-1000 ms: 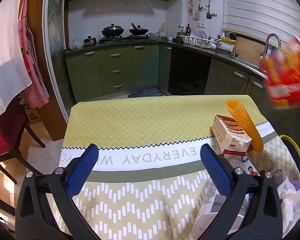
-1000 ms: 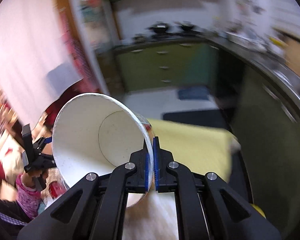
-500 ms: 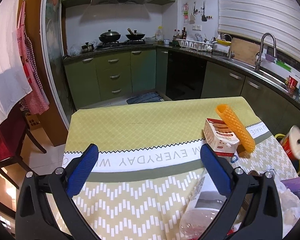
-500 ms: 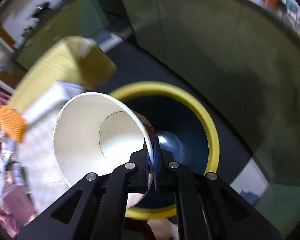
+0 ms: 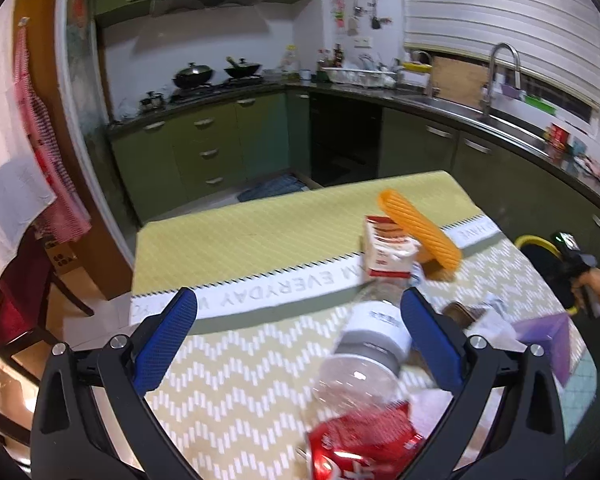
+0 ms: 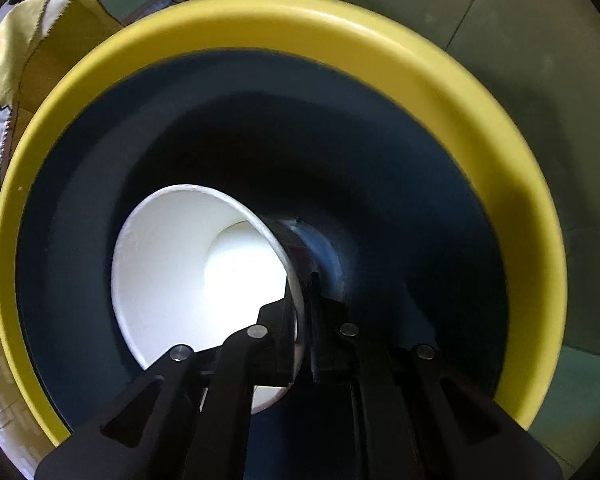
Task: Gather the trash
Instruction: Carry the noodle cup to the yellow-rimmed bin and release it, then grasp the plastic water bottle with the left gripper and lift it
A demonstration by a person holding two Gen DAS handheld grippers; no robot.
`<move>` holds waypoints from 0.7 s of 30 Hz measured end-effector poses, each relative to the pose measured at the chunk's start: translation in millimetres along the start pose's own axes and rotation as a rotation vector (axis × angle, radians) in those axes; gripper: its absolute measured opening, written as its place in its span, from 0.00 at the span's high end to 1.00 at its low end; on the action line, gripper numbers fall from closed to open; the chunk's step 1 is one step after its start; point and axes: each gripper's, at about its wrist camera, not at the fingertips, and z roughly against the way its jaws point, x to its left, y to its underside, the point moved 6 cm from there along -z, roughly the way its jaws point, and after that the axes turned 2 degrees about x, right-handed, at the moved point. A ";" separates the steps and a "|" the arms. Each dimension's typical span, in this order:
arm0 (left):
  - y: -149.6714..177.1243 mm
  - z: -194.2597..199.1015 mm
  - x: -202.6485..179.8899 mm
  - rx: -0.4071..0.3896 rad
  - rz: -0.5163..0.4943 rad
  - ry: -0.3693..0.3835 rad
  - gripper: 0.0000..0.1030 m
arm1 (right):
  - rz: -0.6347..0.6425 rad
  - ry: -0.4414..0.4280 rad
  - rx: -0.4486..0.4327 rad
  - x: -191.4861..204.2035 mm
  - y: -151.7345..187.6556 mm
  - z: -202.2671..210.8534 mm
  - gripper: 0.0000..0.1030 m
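Note:
My right gripper (image 6: 302, 300) is shut on the rim of a white paper cup (image 6: 188, 280) and holds it inside the mouth of a dark bin with a yellow rim (image 6: 480, 128). My left gripper (image 5: 296, 332) is open above the table, with a clear plastic bottle (image 5: 364, 344) lying between its fingers, not gripped. A red crumpled wrapper (image 5: 360, 448) lies just below the bottle. A red and white carton (image 5: 384, 252) and an orange ribbed piece (image 5: 420, 228) sit further back. The bin's rim (image 5: 536, 240) and the right gripper (image 5: 576, 260) show at the table's right edge.
The table has a yellow-green patterned cloth (image 5: 240, 240). A purple box (image 5: 548, 340) and white crumpled paper (image 5: 496, 324) lie at the right. A dark wooden chair (image 5: 24, 280) stands at the left. Green kitchen cabinets (image 5: 220, 148) and a sink counter (image 5: 480, 116) are behind.
My right gripper has lowered the paper cup from above the bin into its mouth. My left gripper has moved right and down, so the bottle and red wrapper now lie between its fingers.

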 end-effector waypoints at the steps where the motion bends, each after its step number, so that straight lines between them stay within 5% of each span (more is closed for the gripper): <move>1: -0.1 -0.4 -3.5 0.012 -0.005 0.023 0.06 | 0.002 0.002 -0.011 -0.8 -1.8 3.5 0.90; 10: 2.4 -34.3 -26.5 0.174 -0.059 0.156 0.06 | 0.031 -0.030 -0.068 0.8 -2.0 54.2 0.79; 16: 12.9 -71.2 -46.8 0.380 -0.201 0.246 0.06 | 0.075 -0.095 -0.124 7.3 16.5 92.8 0.78; 21: 20.8 -101.1 -56.5 0.520 -0.287 0.249 0.06 | 0.115 -0.135 -0.165 25.8 48.1 113.1 0.73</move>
